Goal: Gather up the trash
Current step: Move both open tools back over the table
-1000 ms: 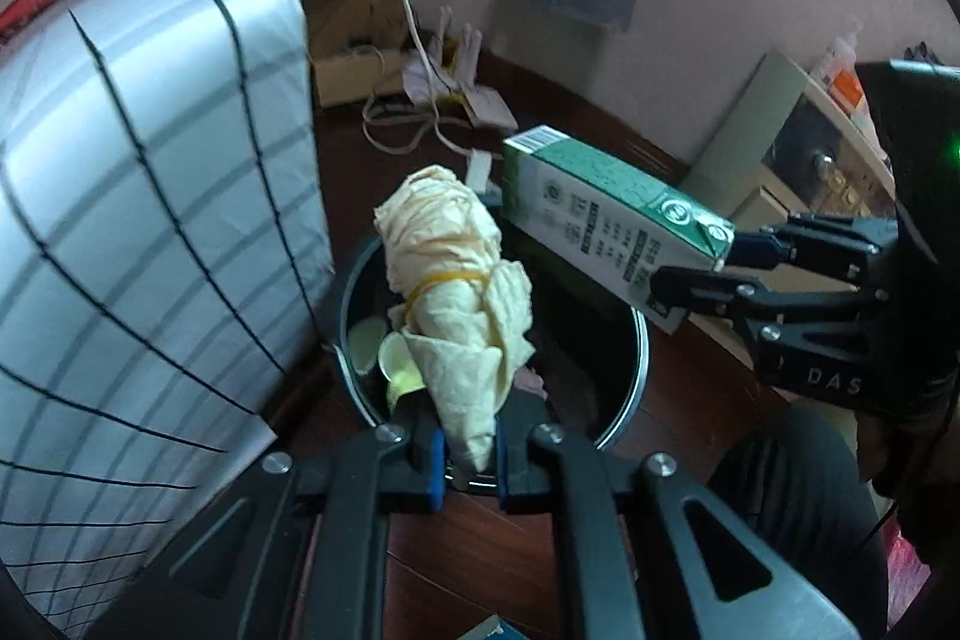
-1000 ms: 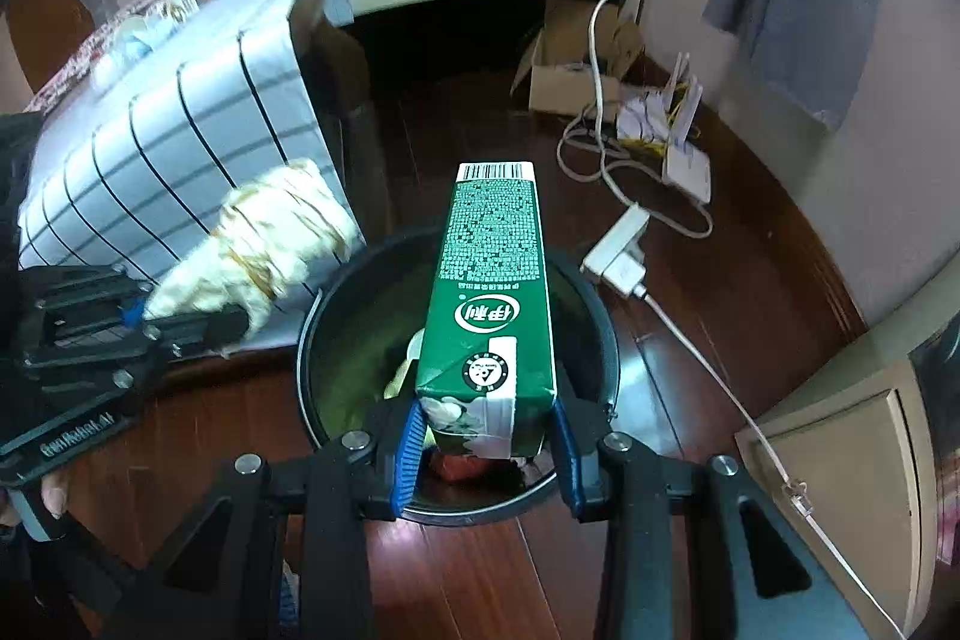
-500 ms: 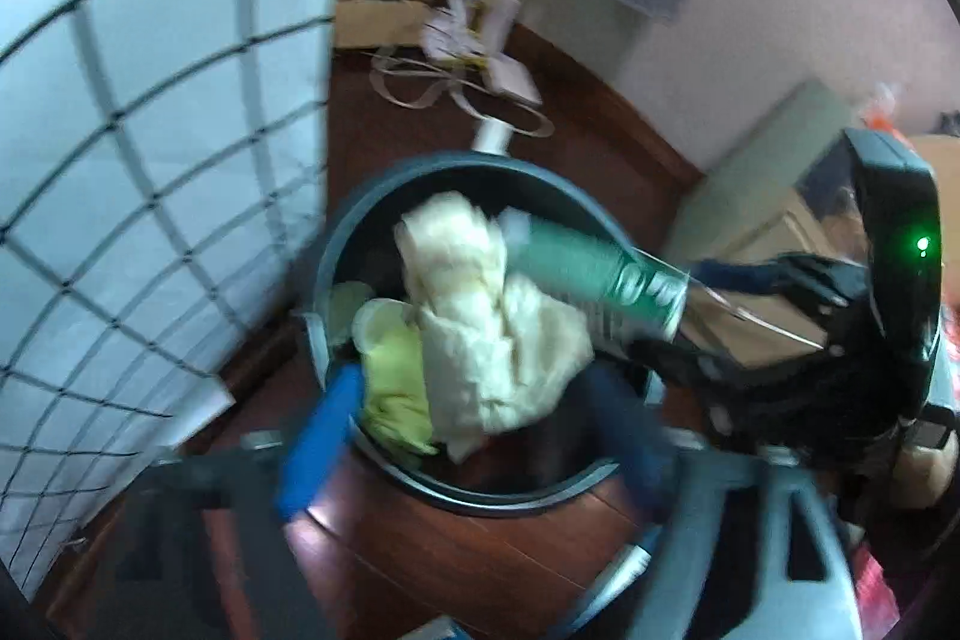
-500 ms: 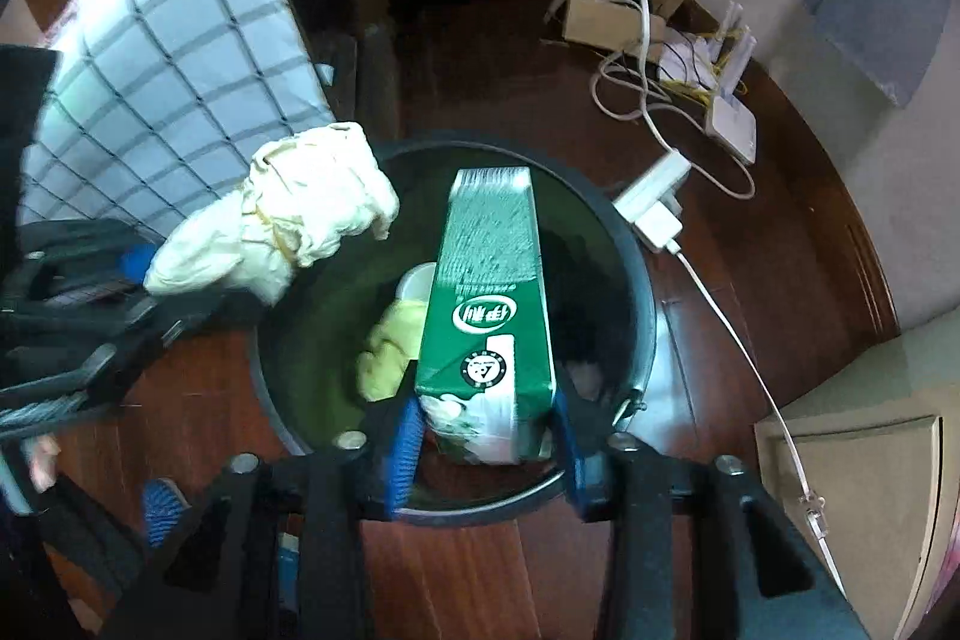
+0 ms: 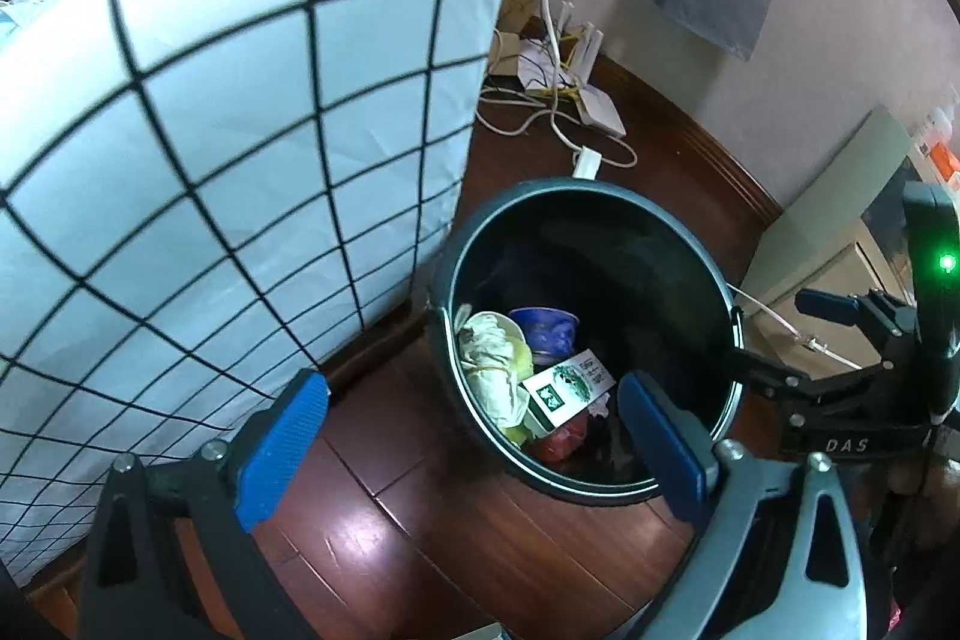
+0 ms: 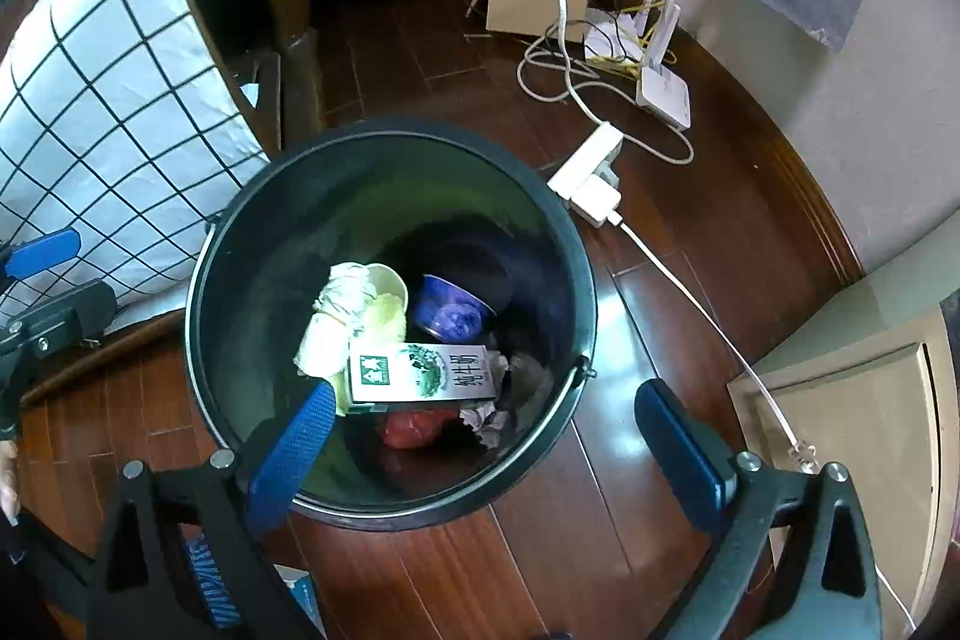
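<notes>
Item 1: milk carton (image 6: 423,371), green/white; lies flat on top of the heap inside the black trash bin (image 6: 252,244), toward the near rim; long axis runs across the right-wrist view, printed face up. Judged light, prob. empty; stiff card walls, smooth coating, may slip; best taken across the narrow sides at mid-length.

Item 2: crumpled paper wad w/ rubber band (image 5: 489,364); in bin beside the carton, touching it, against the bin wall nearest the bed; long axis roughly rim-to-bottom. Judged soft, very light; pinch anywhere on the bulk.

Also in bin: purple bowl (image 6: 450,317), red scrap, grey crumpled paper.

Left gripper (image 5: 474,442): fingers opening, spread wide, nothing between them; above near rim.

Right gripper (image 6: 486,451): fingers opening, spread wide, nothing held; over bin.

Bin stands on wood floor beside the checked bed cover (image 5: 240,130).
</notes>
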`<state>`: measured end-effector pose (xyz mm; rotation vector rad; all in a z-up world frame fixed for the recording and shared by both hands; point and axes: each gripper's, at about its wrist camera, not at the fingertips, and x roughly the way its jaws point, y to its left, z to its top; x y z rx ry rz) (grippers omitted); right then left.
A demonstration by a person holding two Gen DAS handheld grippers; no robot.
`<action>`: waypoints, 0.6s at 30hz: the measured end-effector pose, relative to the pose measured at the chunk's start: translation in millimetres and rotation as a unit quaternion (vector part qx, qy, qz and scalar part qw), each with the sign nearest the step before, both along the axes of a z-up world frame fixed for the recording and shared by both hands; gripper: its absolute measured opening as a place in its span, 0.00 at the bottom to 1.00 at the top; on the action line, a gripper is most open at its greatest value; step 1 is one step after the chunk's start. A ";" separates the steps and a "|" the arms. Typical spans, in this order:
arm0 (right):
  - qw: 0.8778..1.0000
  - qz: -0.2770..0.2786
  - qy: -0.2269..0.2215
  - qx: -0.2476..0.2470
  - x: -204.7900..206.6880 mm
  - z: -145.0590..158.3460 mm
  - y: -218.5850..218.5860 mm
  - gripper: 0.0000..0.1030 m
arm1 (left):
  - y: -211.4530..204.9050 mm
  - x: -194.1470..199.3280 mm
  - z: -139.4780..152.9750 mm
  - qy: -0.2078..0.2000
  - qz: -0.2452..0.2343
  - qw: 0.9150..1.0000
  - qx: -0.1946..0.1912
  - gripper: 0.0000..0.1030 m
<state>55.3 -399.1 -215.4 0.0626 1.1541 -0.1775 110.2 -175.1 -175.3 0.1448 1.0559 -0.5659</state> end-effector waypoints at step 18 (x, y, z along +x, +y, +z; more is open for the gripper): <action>0.996 0.043 -0.072 -0.017 -0.8 72.6 52.7 0.99 | 53.2 -10.2 73.5 -0.069 0.047 0.996 -0.021 0.96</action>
